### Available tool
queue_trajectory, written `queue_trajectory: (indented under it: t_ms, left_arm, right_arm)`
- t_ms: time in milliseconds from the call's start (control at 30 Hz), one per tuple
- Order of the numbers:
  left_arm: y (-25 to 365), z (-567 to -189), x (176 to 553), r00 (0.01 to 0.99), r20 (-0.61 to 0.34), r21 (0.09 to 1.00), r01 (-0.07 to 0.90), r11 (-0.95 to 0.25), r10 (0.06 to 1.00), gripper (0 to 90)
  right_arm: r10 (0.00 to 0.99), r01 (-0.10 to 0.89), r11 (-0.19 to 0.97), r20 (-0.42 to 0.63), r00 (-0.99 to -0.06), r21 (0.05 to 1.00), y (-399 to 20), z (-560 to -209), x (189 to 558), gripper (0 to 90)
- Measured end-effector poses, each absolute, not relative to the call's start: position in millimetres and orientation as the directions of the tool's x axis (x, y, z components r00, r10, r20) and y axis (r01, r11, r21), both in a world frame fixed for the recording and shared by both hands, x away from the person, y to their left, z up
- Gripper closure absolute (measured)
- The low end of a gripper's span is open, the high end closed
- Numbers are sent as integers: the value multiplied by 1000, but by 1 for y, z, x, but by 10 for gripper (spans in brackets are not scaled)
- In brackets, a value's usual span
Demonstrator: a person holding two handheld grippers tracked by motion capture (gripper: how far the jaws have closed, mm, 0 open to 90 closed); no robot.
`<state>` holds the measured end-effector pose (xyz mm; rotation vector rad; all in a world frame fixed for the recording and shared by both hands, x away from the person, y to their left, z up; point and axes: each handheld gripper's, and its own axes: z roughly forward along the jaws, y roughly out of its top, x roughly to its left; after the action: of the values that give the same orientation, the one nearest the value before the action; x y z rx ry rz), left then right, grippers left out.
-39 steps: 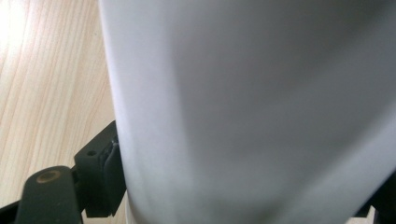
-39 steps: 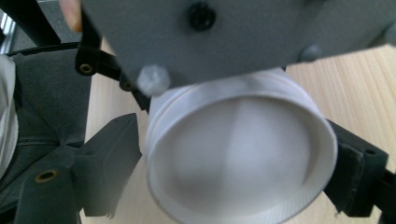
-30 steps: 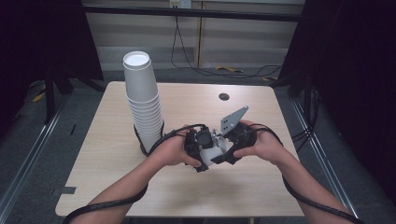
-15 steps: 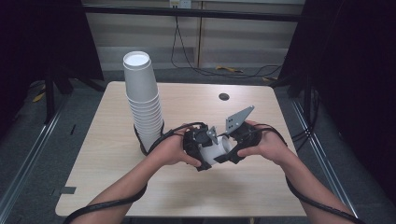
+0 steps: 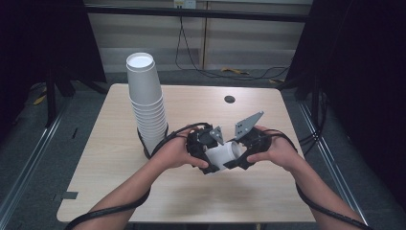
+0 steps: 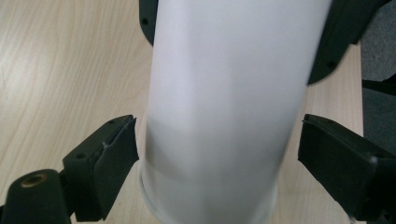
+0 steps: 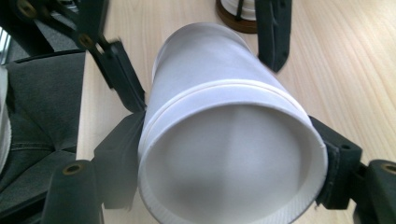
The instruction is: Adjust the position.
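Observation:
A white paper cup [image 5: 225, 154] lies on its side in the air just above the table, between my two hands. My right gripper [image 5: 238, 157] is shut on its wide end; both pads press the cup [image 7: 224, 140] in the right gripper view [image 7: 229, 140]. My left gripper [image 5: 209, 160] faces it from the other side. Its jaws have just been opening, and in the left gripper view [image 6: 219, 140] they stand a little apart from the cup [image 6: 224, 93] between them. A faint ring runs around the cup wall, as of a second cup nested in it.
A tall stack of white cups [image 5: 146, 105] stands upside down at the table's left, its base [image 7: 238, 11] ringed by a black cable. The wooden table [image 5: 119, 187] has a small dark round hole [image 5: 229, 99] near the far edge. Dark floor surrounds it.
The right hand with the cup has edged slightly to the right. The left hand has kept its place.

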<state>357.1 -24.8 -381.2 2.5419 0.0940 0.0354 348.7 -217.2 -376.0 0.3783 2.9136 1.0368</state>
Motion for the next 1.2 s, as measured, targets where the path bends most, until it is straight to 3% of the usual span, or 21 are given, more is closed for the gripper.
queue_trajectory:
  t_ms: [667,1200]
  left_arm:
    - [-4,-392,361,991,-34,627,125,-769,133,90]
    - [-6,-407,362,989,-44,628,140,-766,145,79]
  right_arm:
    - [301,284,698,91,-949,657,-248,-375,350,240]
    - [281,273,680,102,-954,680,-247,-371,351,239]
